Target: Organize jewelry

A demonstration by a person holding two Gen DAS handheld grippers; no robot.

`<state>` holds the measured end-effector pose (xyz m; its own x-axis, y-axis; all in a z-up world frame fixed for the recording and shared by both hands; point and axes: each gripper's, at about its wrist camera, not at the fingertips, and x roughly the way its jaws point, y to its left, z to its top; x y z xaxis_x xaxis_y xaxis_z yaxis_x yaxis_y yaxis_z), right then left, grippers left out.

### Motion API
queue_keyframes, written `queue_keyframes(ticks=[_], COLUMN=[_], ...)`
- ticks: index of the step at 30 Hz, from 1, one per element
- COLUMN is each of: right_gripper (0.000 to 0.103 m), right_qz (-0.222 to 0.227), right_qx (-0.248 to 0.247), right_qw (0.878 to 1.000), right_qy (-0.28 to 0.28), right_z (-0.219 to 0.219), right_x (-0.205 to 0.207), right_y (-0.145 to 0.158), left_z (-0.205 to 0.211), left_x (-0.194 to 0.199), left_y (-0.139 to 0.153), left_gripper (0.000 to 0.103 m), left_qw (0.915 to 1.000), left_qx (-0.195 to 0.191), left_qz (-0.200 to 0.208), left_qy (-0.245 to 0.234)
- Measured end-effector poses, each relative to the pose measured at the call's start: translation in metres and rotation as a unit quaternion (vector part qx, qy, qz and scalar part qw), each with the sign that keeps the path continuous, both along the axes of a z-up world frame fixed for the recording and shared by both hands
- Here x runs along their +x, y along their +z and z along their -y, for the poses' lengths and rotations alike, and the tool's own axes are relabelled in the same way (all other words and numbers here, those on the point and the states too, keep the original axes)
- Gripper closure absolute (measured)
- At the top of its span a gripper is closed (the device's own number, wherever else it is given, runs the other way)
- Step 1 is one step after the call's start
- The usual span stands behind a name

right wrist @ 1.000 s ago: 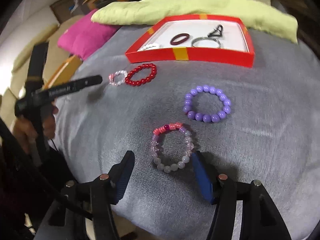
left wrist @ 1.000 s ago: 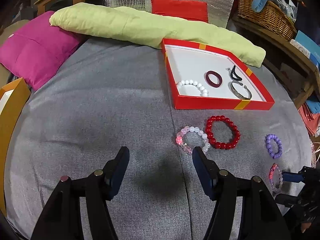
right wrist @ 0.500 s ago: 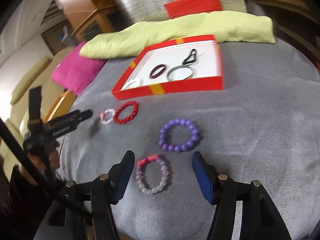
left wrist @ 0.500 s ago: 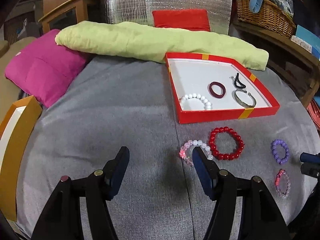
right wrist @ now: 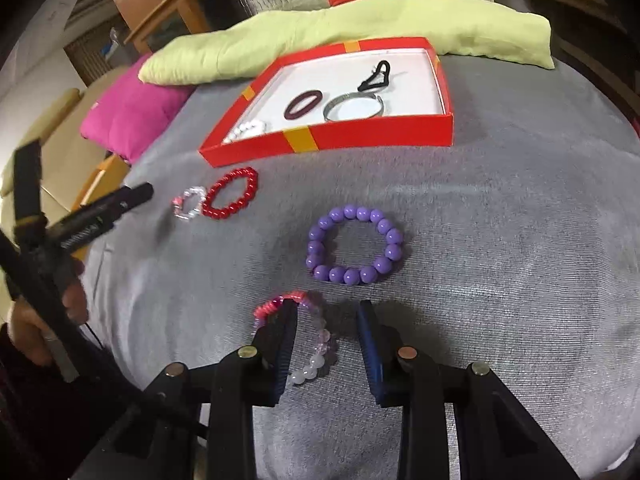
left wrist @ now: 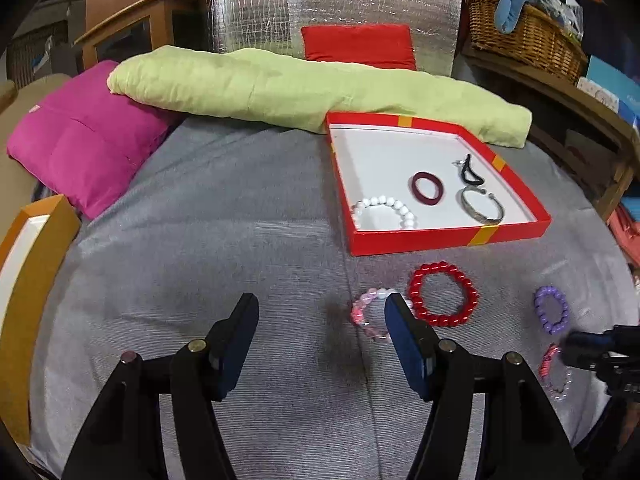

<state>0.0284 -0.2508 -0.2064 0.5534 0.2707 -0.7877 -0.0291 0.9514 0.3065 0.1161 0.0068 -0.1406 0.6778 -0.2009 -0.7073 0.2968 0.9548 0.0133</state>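
Note:
A red box (left wrist: 448,236) (right wrist: 360,136) with a white floor holds a white bead bracelet (left wrist: 384,210), a dark red ring (left wrist: 427,188), a silver bangle (left wrist: 482,206) and a black hair tie (left wrist: 470,172). On the grey cloth lie a pink-clear bracelet (left wrist: 366,314) (right wrist: 188,204), a red bead bracelet (left wrist: 442,300) (right wrist: 232,194), a purple bead bracelet (right wrist: 354,246) (left wrist: 552,308) and a pink-lilac bracelet (right wrist: 316,340) (left wrist: 554,372). My right gripper (right wrist: 328,344) is open, with its left finger over the pink-lilac bracelet. My left gripper (left wrist: 320,336) is open and empty beside the pink-clear bracelet.
A green pillow (left wrist: 304,88) lies behind the box, a magenta cushion (left wrist: 80,136) at the left. An orange-framed box (left wrist: 28,280) sits at the cloth's left edge. A wicker basket (left wrist: 524,36) stands on a wooden shelf at the back right.
My right gripper has come back down onto the pink-lilac bracelet and its jaws have narrowed. My left gripper has shifted right, so its right finger now overlaps the pink-clear bracelet.

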Motion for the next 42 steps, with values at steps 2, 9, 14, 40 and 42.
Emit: queue_keyframes(ticks=[2, 9, 14, 40, 42], right_gripper=[0.069, 0.071, 0.070, 0.090, 0.090], right_qz=[-0.001, 0.001, 0.000, 0.037, 0.039], right_qx=[0.009, 0.006, 0.048, -0.065, -0.068], right_qw=[1.000, 0.998, 0.992, 0.992, 0.990], right_qy=[-0.009, -0.061, -0.114, -0.102, -0.121], right_z=[0.003, 0.023, 0.051, 0.023, 0.033], right_x=[0.004, 0.035, 0.043, 0.041, 0.041], right_y=[-0.001, 0.007, 0.010, 0.001, 0.001], left_z=[0.003, 0.015, 0.023, 0.014, 0.012], left_x=[0.000, 0.002, 0.004, 0.027, 0.027], left_y=[-0.002, -0.011, -0.011, -0.027, -0.028], left_gripper=[0.037, 0.037, 0.037, 0.037, 0.037], left_qw=[1.0000, 0.9994, 0.9990, 0.9984, 0.9984], left_qx=[0.000, 0.017, 0.006, 0.022, 0.023], left_qz=[-0.004, -0.017, -0.014, -0.051, -0.053], left_qy=[-0.008, -0.023, -0.041, -0.006, -0.003])
